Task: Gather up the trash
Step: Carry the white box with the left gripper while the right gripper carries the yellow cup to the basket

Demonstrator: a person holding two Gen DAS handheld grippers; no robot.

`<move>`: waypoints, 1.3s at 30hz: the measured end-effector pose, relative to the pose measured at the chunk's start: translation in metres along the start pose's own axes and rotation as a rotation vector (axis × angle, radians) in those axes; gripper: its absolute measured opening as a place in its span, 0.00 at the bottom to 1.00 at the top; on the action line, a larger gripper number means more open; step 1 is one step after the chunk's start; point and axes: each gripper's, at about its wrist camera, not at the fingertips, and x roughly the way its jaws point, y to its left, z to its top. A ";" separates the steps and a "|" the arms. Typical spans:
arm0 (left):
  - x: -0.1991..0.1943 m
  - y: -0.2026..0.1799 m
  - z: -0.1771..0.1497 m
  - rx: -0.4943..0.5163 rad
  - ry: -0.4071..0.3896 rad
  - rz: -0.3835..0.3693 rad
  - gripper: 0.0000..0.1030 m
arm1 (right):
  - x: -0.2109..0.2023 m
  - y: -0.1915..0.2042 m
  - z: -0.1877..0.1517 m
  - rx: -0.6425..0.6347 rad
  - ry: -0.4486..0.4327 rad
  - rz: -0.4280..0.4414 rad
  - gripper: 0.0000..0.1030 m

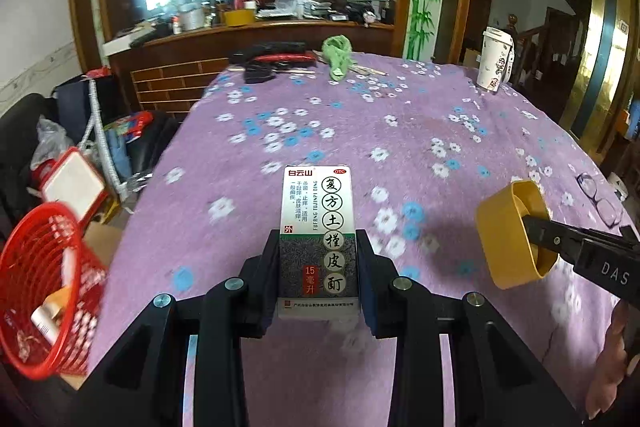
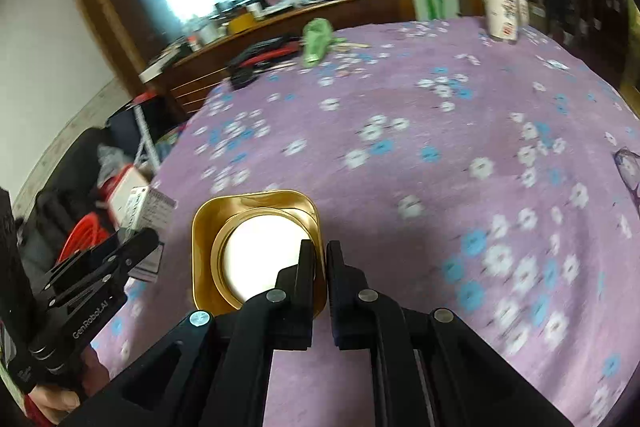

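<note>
Left gripper (image 1: 318, 247) clamps the medicine box (image 1: 319, 227), long axis pointing away along its fingers. Right gripper (image 2: 320, 255) pinches the wall of the yellow cap (image 2: 240, 223). Red basket (image 1: 44, 291) sits off the table's left edge, nearer the left hand, so that drop likely goes first.

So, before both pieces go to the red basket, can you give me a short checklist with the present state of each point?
1. Left gripper shut on the medicine box: ok.
2. Right gripper shut on the wall of the yellow cap: ok.
3. Both pieces lifted clear of the purple tablecloth: ok, shadows lie under them.
4. Red basket in view, opening free: ok; it already holds some trash.
5. Basket stands firmly at the table's left edge: cannot tell.
6. Way to the basket free: ok for the box; the cap must pass the left gripper.
</note>
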 end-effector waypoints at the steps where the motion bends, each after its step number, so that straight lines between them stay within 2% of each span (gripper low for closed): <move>1: -0.009 0.004 -0.007 0.001 -0.013 0.006 0.32 | -0.003 0.007 -0.005 -0.014 -0.003 0.005 0.06; 4: -0.025 0.010 -0.023 0.010 -0.036 0.036 0.32 | -0.009 0.021 -0.017 -0.040 -0.014 0.019 0.07; 13: -0.046 0.022 -0.047 -0.011 -0.041 0.034 0.32 | -0.016 0.047 -0.039 -0.093 -0.011 0.027 0.07; 30: -0.056 0.035 -0.057 -0.034 -0.048 0.044 0.32 | -0.013 0.071 -0.044 -0.136 0.015 0.033 0.07; 35: -0.066 0.055 -0.056 -0.068 -0.062 0.057 0.32 | -0.005 0.093 -0.038 -0.178 0.030 0.055 0.07; 39: -0.079 0.083 -0.053 -0.106 -0.086 0.106 0.32 | 0.003 0.121 -0.029 -0.222 0.034 0.085 0.07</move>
